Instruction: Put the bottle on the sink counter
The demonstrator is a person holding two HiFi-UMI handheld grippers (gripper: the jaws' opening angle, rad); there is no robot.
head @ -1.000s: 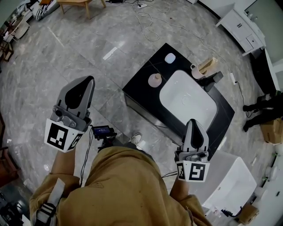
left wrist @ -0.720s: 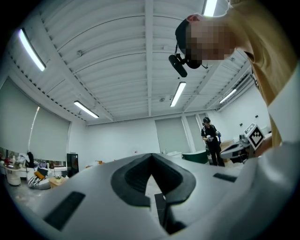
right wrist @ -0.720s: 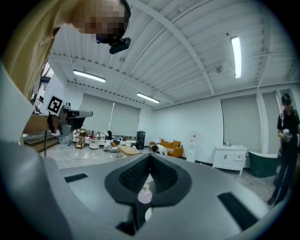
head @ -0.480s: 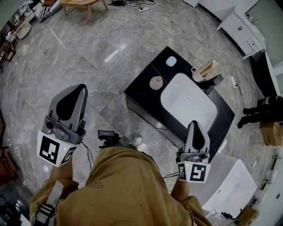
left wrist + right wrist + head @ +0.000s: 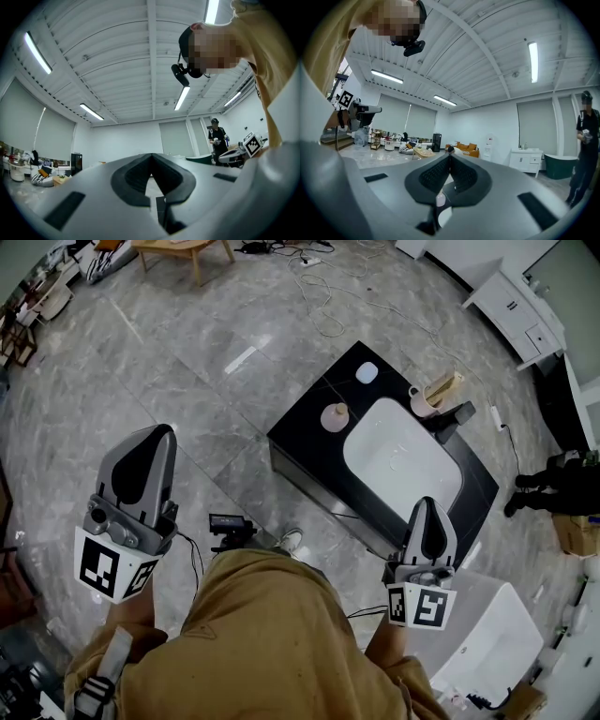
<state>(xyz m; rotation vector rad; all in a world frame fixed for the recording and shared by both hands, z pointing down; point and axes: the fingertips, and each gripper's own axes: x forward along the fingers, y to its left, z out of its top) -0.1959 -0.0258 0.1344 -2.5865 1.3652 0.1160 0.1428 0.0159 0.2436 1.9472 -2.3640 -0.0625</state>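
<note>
A small pinkish bottle (image 5: 335, 414) stands on the left end of the black sink counter (image 5: 300, 442), beside the white basin (image 5: 401, 457). My left gripper (image 5: 157, 435) is held over the grey floor, well left of the counter, jaws shut and empty. In the left gripper view the left gripper (image 5: 151, 155) points out across the room. My right gripper (image 5: 427, 506) hovers at the counter's near right edge, also shut with nothing in it. Its tips meet in the right gripper view (image 5: 450, 155). Neither gripper touches the bottle.
On the counter's far side are a pale blue dish (image 5: 367, 373), a cup of brushes (image 5: 427, 397) and a black faucet (image 5: 453, 415). A white tub (image 5: 497, 638) sits at lower right. Cables (image 5: 319, 296) trail over the floor. A small camera rig (image 5: 225, 523) stands by my feet. A person (image 5: 587, 140) stands in the background.
In the head view my left gripper has drifted left and nearer my body, still shut. The right gripper has barely shifted. The bottle has not moved.
</note>
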